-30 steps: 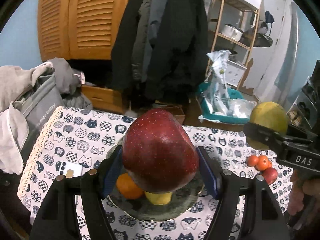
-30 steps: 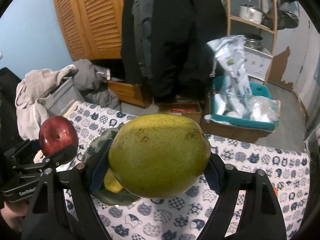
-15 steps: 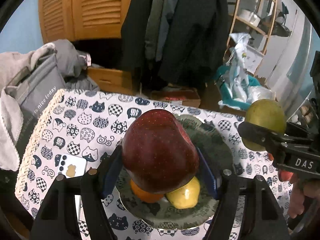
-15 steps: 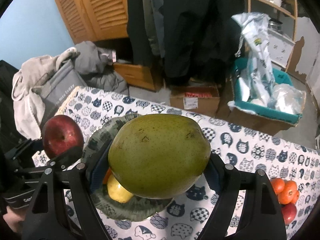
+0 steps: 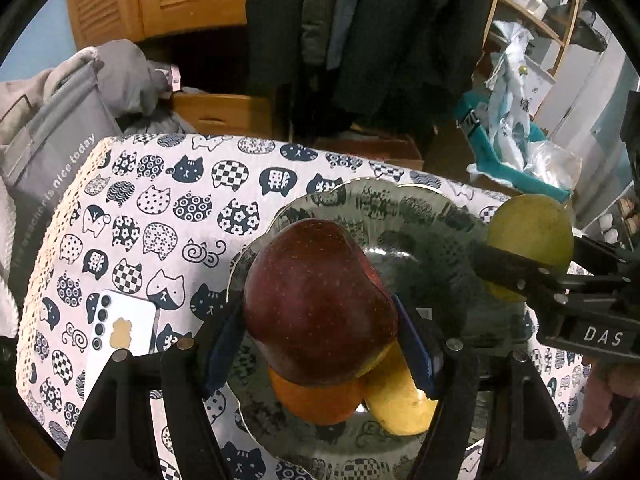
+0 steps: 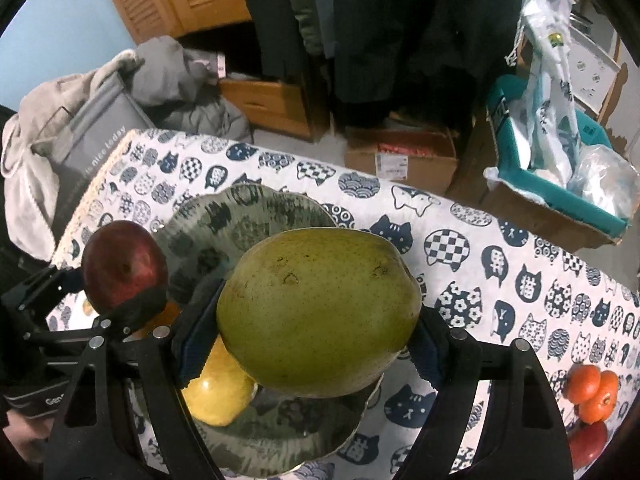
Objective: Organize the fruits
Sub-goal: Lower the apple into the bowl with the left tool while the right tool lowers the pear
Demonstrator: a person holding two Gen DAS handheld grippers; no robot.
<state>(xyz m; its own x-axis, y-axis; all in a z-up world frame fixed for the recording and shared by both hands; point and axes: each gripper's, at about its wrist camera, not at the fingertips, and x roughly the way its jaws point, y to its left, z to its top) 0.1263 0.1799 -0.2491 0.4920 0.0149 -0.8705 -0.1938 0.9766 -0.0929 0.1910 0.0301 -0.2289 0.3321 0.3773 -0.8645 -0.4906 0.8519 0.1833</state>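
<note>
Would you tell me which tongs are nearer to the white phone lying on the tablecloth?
Left. The left tongs, gripping the red apple, hang right beside the phone. The right tongs, holding the green fruit, are across the plate, farther off.

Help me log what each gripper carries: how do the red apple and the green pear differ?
The red apple is dark red and glossy; the green pear is yellow-green with brown marks. The left gripper clamps the apple; the right gripper clamps the pear. Both hang above the plate.
</note>
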